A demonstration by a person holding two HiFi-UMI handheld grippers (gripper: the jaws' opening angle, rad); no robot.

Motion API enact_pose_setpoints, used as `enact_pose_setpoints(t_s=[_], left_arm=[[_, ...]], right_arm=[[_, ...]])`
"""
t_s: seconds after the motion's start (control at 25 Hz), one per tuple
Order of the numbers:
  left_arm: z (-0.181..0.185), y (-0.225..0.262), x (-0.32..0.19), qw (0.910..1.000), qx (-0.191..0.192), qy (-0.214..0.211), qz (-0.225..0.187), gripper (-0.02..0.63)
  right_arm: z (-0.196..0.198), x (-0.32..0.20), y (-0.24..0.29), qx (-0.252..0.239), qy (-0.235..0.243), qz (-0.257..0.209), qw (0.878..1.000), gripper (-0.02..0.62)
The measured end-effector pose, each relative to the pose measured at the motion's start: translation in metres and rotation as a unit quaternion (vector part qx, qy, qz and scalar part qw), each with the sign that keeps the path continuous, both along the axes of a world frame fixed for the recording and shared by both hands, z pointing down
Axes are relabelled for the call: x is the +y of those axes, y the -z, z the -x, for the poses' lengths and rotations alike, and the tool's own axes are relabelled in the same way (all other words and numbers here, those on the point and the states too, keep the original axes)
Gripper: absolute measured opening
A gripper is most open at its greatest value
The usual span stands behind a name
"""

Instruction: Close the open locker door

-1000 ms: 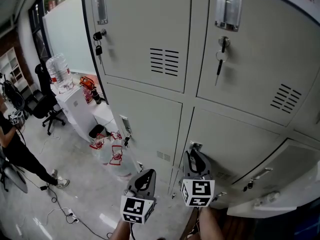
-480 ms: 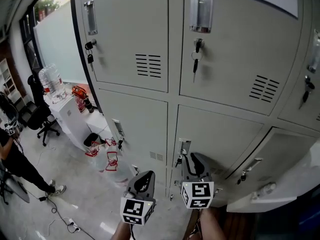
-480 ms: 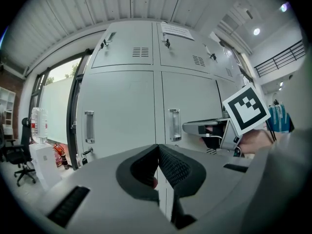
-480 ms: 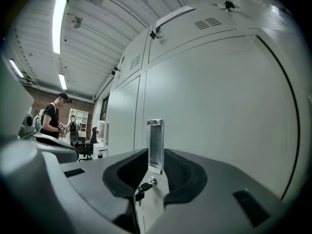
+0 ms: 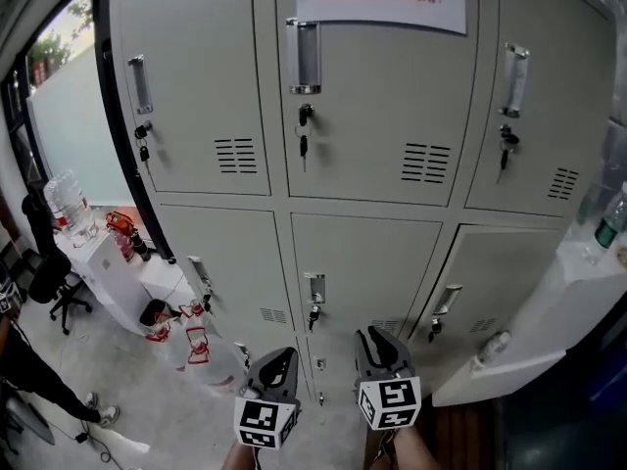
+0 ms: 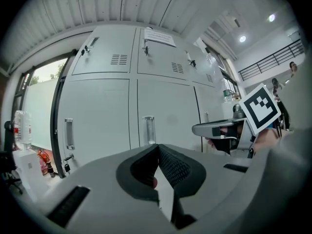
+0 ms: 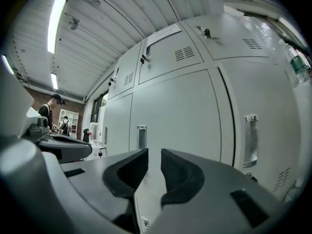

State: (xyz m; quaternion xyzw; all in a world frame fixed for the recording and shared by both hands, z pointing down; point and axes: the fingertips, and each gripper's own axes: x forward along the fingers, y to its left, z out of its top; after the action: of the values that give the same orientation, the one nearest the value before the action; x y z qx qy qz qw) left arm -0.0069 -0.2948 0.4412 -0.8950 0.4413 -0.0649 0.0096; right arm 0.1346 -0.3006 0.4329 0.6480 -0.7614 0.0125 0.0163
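A wall of grey lockers (image 5: 372,155) faces me. The lower right door (image 5: 490,282) with its handle (image 5: 446,300) looks slightly ajar, with a dark gap along its left edge. Low in the head view, both grippers are held up in front of the bottom row, touching nothing. My left gripper (image 5: 279,357) is shut, its pads meeting at the tips (image 6: 157,147) with nothing between them. My right gripper (image 5: 377,336) points at the lower middle door (image 5: 362,272); its pads (image 7: 178,172) stand a narrow gap apart and hold nothing.
A white counter (image 5: 549,311) with a green-capped bottle (image 5: 609,218) juts out at the right, beside the ajar door. At the left stand a white cabinet (image 5: 118,262), water jugs (image 5: 64,204), an office chair (image 5: 44,282) and a person (image 5: 29,385). Keys hang from several locks.
The head view has swung right and squared up to the lockers, which now fill the frame. Both grippers stay low in front, about as far apart as before.
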Motion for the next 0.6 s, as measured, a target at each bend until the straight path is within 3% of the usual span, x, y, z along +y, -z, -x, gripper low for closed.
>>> enact_pose_setpoints(t_s=[0.24,0.6], left_arm=[[-0.016,0.007,0.033,0.9993,-0.004,-0.038,-0.004,0.021],[-0.015,0.006,0.077,0.9989,0.001,-0.047,-0.004,0.021]], right_arm=[[-0.014,0.053,0.006,-0.001,-0.016,-0.005,1.000,0.072],[-0.006,0.116,0.000,-0.006,-0.032,-0.006,0.999,0.035]])
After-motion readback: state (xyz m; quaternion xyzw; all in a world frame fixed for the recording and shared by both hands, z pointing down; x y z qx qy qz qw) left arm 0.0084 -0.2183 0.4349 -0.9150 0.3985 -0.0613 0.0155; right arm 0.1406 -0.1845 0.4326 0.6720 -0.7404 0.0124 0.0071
